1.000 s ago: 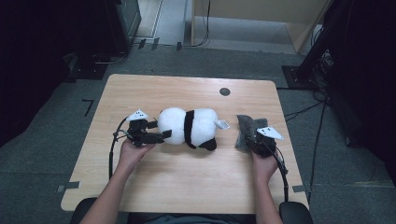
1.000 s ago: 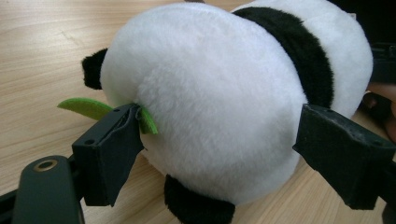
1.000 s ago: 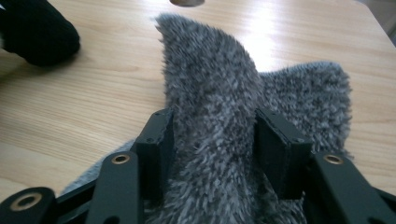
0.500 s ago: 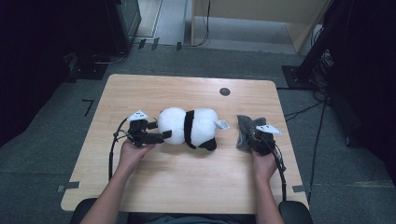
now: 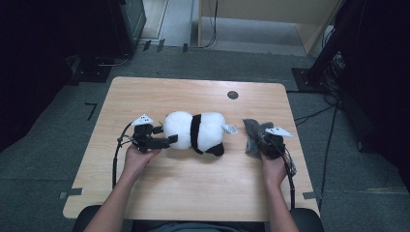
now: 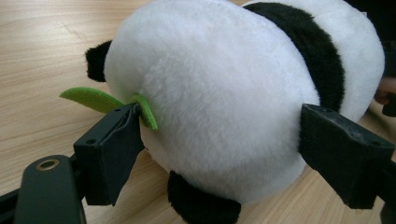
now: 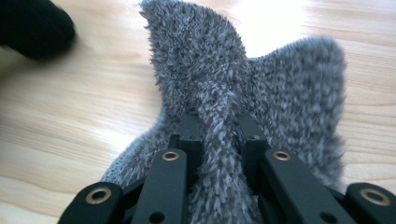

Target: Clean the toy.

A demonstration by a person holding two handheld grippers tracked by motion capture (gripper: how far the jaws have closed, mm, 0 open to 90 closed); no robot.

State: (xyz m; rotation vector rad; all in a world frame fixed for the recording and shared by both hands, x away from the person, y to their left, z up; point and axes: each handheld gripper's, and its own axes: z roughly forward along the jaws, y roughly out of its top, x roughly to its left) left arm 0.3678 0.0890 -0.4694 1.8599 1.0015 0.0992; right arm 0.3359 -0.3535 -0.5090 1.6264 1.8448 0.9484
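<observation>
Your right gripper (image 7: 219,140) has just been closing and now pinches a fold of the grey cloth (image 7: 233,84), right of the panda (image 5: 196,131) mid-table. Your left gripper (image 6: 219,140) has its jaws spread around the panda's white end, one pad at a green felt leaf (image 6: 93,99).

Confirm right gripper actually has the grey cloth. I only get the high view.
Observer: Yes. In the right gripper view, the right gripper pinches a fold of the grey cloth. Its jaws have just been closing.
Operator: Left on the panda?
Observer: The left gripper has a jaw on each side of the panda plush, against the fur. I can't tell if they squeeze.
Operator: Anything snagged?
Observer: A green felt leaf sits at one pad.
</observation>
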